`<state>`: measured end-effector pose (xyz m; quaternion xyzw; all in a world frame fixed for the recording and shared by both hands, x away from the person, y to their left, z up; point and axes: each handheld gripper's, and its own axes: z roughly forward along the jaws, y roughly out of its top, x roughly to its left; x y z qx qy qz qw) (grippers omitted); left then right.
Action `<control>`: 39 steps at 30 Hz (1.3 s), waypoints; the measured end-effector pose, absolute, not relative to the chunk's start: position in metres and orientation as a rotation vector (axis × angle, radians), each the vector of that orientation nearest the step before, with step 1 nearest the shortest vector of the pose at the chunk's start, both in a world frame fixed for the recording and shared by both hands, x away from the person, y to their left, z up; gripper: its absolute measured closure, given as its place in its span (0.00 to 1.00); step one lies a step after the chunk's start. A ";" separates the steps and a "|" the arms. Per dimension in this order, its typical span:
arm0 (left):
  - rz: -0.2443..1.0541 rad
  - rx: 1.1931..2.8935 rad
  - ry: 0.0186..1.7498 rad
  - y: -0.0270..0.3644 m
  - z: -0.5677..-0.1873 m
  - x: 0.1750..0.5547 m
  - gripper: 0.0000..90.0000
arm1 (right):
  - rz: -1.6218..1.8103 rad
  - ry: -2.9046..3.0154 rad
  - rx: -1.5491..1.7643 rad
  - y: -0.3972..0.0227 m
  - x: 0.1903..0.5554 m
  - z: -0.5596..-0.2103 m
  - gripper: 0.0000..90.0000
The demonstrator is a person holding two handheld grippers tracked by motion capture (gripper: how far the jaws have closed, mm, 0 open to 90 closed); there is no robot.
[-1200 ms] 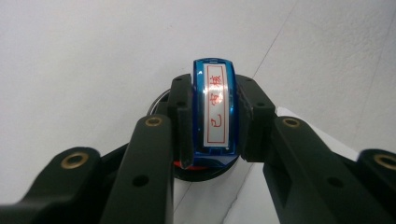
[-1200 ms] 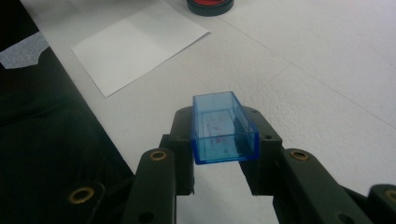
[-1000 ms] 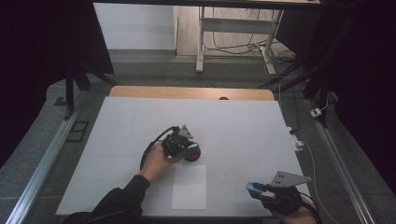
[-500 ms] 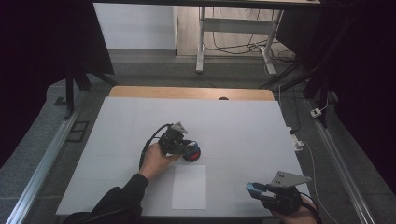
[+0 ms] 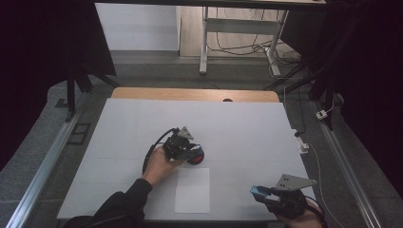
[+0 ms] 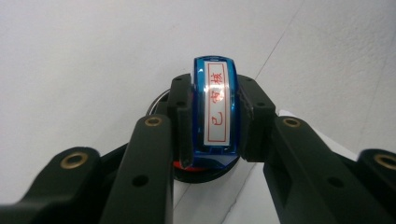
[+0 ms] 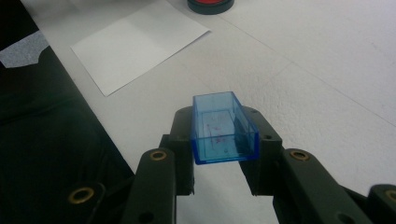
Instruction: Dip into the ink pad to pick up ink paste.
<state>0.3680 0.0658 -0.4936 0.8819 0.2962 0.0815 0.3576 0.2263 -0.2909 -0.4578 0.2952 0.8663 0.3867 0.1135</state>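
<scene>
From the high view I count two grippers, one sheet of paper and one red ink pad. My left gripper (image 5: 190, 151) is out over the white table (image 5: 247, 128), pointing down at the ink pad (image 5: 196, 156), which sits right under its tips. The sheet of paper (image 5: 192, 190) lies just behind that gripper, on my side. My right gripper (image 5: 262, 194) is at the near edge of the table, well apart from the left one, with something small and blue at its tip.

In the left gripper view I see one blue stamp (image 6: 215, 112), squeezed tight between the two black jaws. It has a white label with red writing that I can't read. The round ink pad (image 6: 203, 172) is just below the stamp; I think the stamp is touching it, but the jaws hide that spot.

In the right gripper view I see one clear blue cap (image 7: 223, 128), shaped like a little open box, pinched between the two jaws. The paper (image 7: 140, 39) lies ahead and to the left of the jaws, and the ink pad (image 7: 210, 5) is farther ahead still.
</scene>
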 end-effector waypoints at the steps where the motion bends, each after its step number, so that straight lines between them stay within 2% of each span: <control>1: 0.216 2.280 0.763 0.065 -0.493 0.368 0.78 | 1.135 2.540 0.866 -0.291 0.226 -0.458 0.76; 12: 0.113 2.228 0.795 0.075 -0.496 0.376 0.78 | 1.149 2.539 0.868 -0.292 0.226 -0.458 0.76; 27: 0.131 2.266 0.759 0.072 -0.491 0.375 0.78 | 1.158 2.535 0.870 -0.293 0.226 -0.457 0.76; 39: 0.120 2.226 0.747 0.078 -0.477 0.366 0.78 | 1.160 2.536 0.871 -0.293 0.226 -0.457 0.76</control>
